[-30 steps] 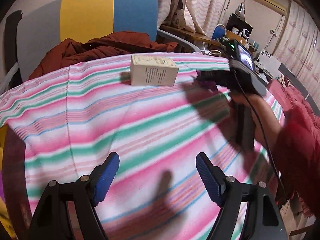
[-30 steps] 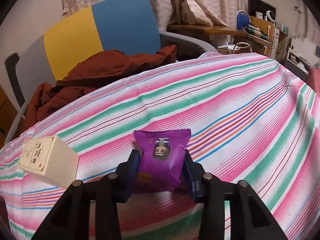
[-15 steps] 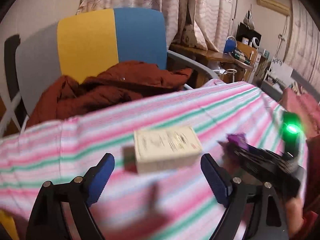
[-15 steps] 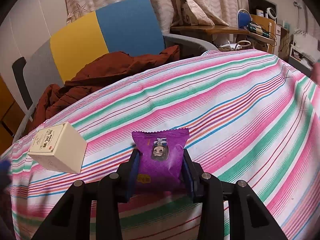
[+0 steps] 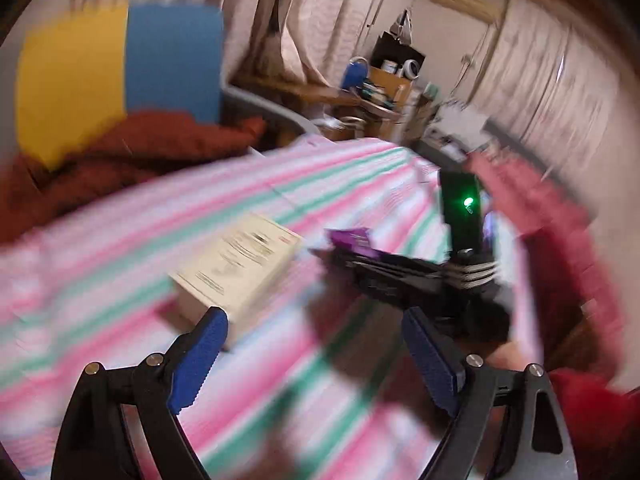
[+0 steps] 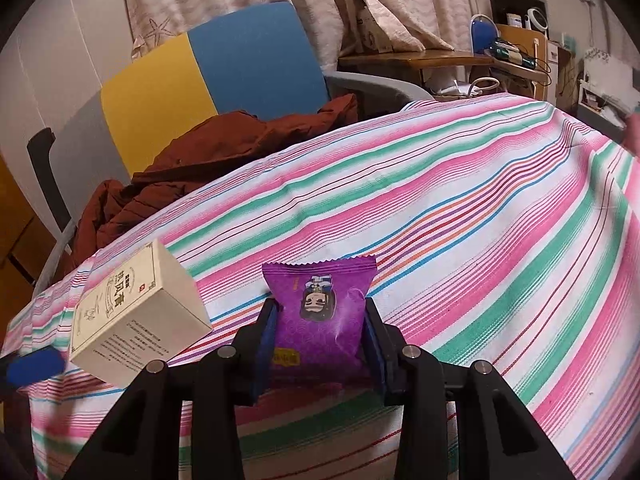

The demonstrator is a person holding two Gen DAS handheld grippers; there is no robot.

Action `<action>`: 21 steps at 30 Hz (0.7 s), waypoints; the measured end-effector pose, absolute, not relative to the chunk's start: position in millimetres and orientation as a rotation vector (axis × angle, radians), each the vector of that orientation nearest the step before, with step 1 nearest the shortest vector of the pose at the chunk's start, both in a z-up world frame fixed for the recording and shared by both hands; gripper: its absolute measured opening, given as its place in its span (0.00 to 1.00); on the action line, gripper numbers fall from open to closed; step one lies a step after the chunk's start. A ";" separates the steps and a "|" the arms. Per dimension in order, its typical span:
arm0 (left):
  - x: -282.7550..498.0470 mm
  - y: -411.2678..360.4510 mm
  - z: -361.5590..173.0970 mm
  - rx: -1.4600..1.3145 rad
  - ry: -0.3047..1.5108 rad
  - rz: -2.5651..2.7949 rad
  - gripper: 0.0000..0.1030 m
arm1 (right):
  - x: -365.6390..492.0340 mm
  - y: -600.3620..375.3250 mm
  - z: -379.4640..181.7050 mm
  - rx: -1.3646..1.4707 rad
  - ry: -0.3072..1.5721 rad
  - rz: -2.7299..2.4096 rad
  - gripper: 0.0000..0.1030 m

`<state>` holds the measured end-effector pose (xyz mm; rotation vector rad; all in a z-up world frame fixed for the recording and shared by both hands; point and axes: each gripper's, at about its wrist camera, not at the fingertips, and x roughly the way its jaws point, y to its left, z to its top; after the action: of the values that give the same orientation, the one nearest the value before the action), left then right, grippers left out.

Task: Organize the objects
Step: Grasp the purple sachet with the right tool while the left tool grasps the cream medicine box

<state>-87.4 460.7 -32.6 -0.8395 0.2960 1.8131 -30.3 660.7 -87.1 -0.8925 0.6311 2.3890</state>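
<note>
so in my right wrist view, going from the left edge: a blue pad of my left gripper (image 6: 34, 366) poked in at the lower left, just beside the cream box (image 6: 136, 316), though i couldn't tell if it was touching. the box sat tilted on the striped tablecloth (image 6: 460, 208) in the lower left of the frame, printed side up. above it in the upper left was the yellow and blue chair (image 6: 216, 68) with a rust-brown jacket (image 6: 208, 160) heaped on the seat. dead centre at the bottom, my right gripper (image 6: 320, 340) was clamped on the purple snack packet (image 6: 320, 308), blue pads pressed against both of its sides, the little cartoon face showing upside down. upper right had a wooden desk (image 6: 432, 58) full of clutter.

the left wrist view was pretty smeared. my left gripper (image 5: 314, 354) had its jaws spread wide with nothing between them, the left pad sitting right in front of the cream box's (image 5: 240, 272) near corner at centre left. right of centre was the purple snack packet (image 5: 352, 240) sticking out of the right gripper (image 5: 340, 256), and a red sleeve (image 5: 560, 240) filled the right side.
</note>
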 end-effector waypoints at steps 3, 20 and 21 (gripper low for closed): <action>-89.3 473.0 -29.1 -0.758 0.452 1.939 0.88 | -30.0 660.4 -87.2 -0.888 0.634 2.388 0.39; -117.0 513.0 -88.5 -0.871 0.498 1.935 0.56 | -32.0 657.3 -86.9 -0.894 0.594 2.379 0.39; -115.4 512.1 -88.0 -0.870 0.495 1.940 0.55 | -31.9 657.1 -86.8 -0.894 0.591 2.379 0.39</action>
<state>-115.4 512.1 -88.0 -0.8702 0.4946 1.9402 -31.9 657.1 -86.8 -0.8943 0.5909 2.3786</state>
